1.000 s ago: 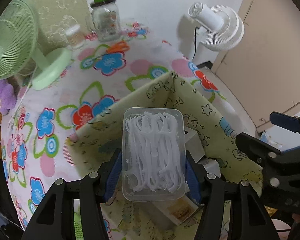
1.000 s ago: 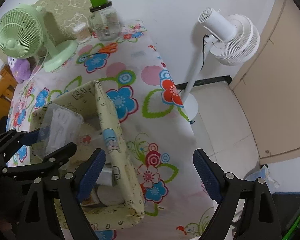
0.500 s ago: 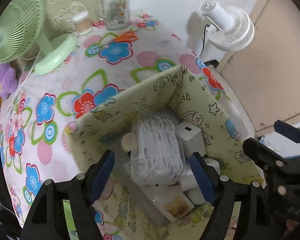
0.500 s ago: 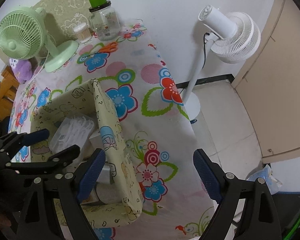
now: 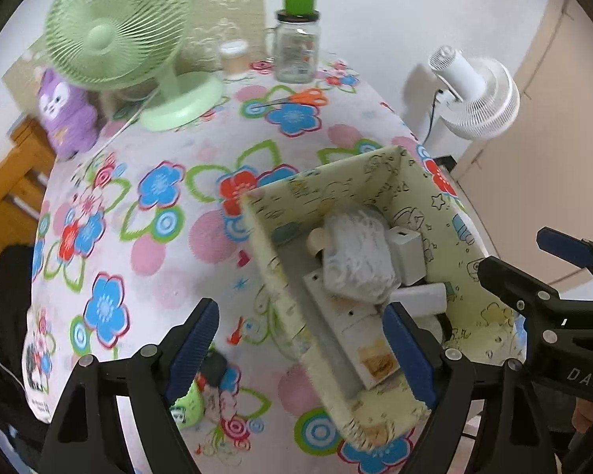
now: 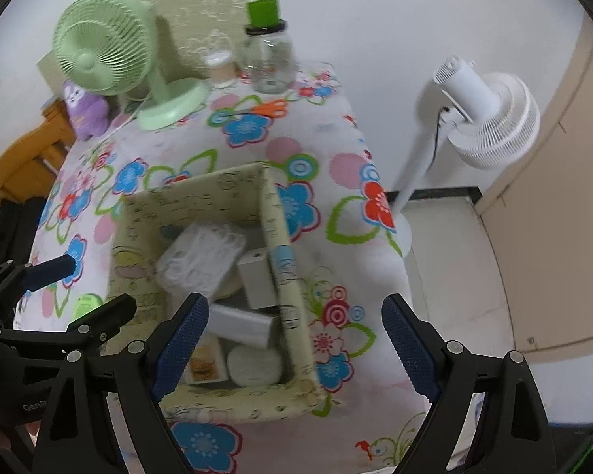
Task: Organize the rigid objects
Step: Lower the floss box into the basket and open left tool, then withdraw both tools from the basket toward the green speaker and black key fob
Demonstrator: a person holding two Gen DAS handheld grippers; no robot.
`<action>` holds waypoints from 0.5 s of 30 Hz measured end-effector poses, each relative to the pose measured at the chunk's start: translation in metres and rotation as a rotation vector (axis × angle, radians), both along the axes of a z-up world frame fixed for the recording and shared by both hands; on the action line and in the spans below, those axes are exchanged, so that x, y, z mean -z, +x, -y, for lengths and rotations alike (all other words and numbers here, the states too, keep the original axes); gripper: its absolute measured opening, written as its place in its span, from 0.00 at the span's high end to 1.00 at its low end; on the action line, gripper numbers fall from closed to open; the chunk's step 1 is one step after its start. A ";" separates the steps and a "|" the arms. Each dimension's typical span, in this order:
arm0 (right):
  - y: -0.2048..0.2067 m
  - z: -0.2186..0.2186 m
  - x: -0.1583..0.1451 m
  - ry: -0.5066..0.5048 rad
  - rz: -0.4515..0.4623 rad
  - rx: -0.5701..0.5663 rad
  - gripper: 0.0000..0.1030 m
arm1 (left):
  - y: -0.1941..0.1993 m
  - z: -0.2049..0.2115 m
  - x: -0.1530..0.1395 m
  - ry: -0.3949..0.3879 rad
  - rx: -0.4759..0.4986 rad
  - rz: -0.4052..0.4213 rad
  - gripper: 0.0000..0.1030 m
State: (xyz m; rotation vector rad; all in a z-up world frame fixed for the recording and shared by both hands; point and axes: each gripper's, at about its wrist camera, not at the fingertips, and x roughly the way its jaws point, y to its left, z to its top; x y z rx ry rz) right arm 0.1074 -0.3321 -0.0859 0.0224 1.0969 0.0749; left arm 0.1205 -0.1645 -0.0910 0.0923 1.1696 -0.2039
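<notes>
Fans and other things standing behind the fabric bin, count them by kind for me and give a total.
Fans: 2, the green desk fan on the table and the white pedestal fan on the floor
Jars: 2, the green-lidded glass jar and the small swab jar
Scissors: 1, orange-handled scissors
Plush toys: 1, purple plush
Total: 6

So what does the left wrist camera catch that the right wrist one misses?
Only the left wrist view shows the small green item on the cloth under the left claw, whose jaws are opening with nothing between them. Only the right wrist view shows the white fan's pole and the floor. Both show the patterned box, floss pick case, green fan and scissors.
</notes>
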 end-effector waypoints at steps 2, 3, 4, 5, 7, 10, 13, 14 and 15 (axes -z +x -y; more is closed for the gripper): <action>-0.003 -0.009 -0.004 0.001 0.010 -0.013 0.11 | -0.005 -0.012 -0.003 -0.010 -0.017 0.007 0.16; -0.004 -0.015 -0.006 -0.003 0.013 -0.017 0.11 | -0.006 -0.016 -0.004 -0.011 -0.022 0.006 0.16; -0.006 -0.019 -0.007 -0.005 0.014 -0.019 0.11 | -0.008 -0.021 -0.006 -0.013 -0.027 0.008 0.16; -0.008 -0.024 -0.009 -0.002 0.019 -0.021 0.11 | -0.011 -0.027 -0.007 -0.018 -0.031 0.014 0.16; -0.012 -0.032 -0.012 -0.001 0.034 -0.021 0.11 | -0.014 -0.037 -0.010 -0.022 -0.042 0.020 0.16; -0.016 -0.045 -0.016 0.000 0.039 -0.010 0.11 | -0.021 -0.052 -0.014 -0.024 -0.060 0.031 0.15; -0.020 -0.061 -0.021 0.003 0.051 -0.019 0.11 | -0.025 -0.068 -0.016 -0.036 -0.071 0.031 0.15; -0.022 -0.066 -0.023 -0.004 0.056 -0.025 0.11 | -0.027 -0.074 -0.016 -0.039 -0.078 0.031 0.14; -0.024 -0.072 -0.025 -0.007 0.062 -0.030 0.11 | -0.029 -0.079 -0.016 -0.041 -0.082 0.031 0.14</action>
